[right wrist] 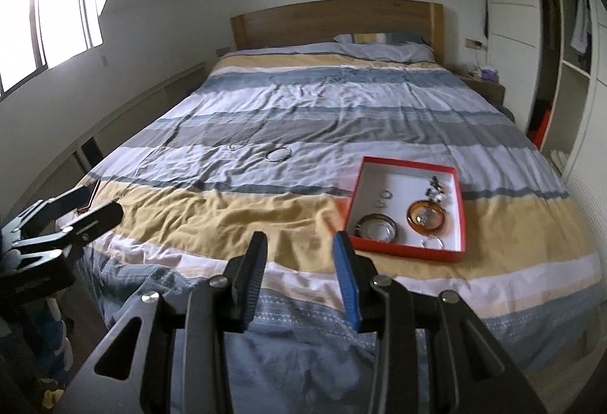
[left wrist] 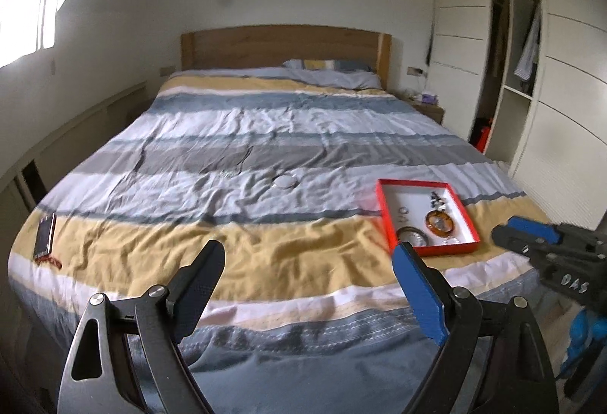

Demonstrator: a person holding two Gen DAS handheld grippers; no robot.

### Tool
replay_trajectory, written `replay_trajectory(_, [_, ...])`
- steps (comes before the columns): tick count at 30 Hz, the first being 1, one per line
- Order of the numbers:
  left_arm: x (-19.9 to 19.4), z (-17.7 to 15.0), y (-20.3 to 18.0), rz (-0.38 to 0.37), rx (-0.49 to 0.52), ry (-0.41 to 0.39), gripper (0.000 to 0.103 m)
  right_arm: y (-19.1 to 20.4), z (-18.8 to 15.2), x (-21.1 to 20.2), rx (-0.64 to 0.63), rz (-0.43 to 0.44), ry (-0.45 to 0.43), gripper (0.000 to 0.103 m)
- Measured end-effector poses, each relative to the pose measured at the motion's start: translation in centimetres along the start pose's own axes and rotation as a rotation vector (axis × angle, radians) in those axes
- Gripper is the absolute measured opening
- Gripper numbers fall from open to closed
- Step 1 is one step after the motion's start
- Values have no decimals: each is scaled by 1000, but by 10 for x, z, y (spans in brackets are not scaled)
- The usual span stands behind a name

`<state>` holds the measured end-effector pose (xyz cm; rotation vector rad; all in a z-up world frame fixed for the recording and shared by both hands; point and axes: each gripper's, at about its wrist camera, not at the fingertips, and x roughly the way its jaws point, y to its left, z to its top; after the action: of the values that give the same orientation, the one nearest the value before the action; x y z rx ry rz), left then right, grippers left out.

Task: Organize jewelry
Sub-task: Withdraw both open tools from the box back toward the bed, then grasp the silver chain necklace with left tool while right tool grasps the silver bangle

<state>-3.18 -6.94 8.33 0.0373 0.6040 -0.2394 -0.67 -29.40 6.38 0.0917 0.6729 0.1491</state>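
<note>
Both grippers hung above the foot of the bed (left wrist: 265, 118), neither holding anything: the left gripper (left wrist: 307, 251) was spread wide, the right gripper (right wrist: 299, 243) parted to a narrower gap. The red box (right wrist: 461, 194), already carrying an amber bangle (right wrist: 425, 217), a dark-rimmed bangle (right wrist: 375, 226) and some smaller pieces, lay just ahead and to the right of the right gripper. A silver bangle (right wrist: 279, 154) rested loose on the quilt well ahead of both grippers, with a thin chain (right wrist: 233, 147) near it. The sensible next pick seemed the silver bangle; pinching its rim, not the soft quilt beneath, would likely matter most.
</note>
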Motion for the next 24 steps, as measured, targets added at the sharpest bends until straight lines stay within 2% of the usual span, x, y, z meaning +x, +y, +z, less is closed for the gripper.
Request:
replay_trajectory(4, [17,-5,20,31,-34,37,89,5,11,17,-5,31,-4,34])
replay_trajectory(10, [61,-4,60,78,-79,93,89,14,33,71,-8,63,30,34])
replay_trajectory(17, [129,13,109,117,-131,148,89,27,64,169,-26,97,102,34])
replay_trajectory(24, [239,53,155,154,-133,156,89,30,101,291,14,117,162,35])
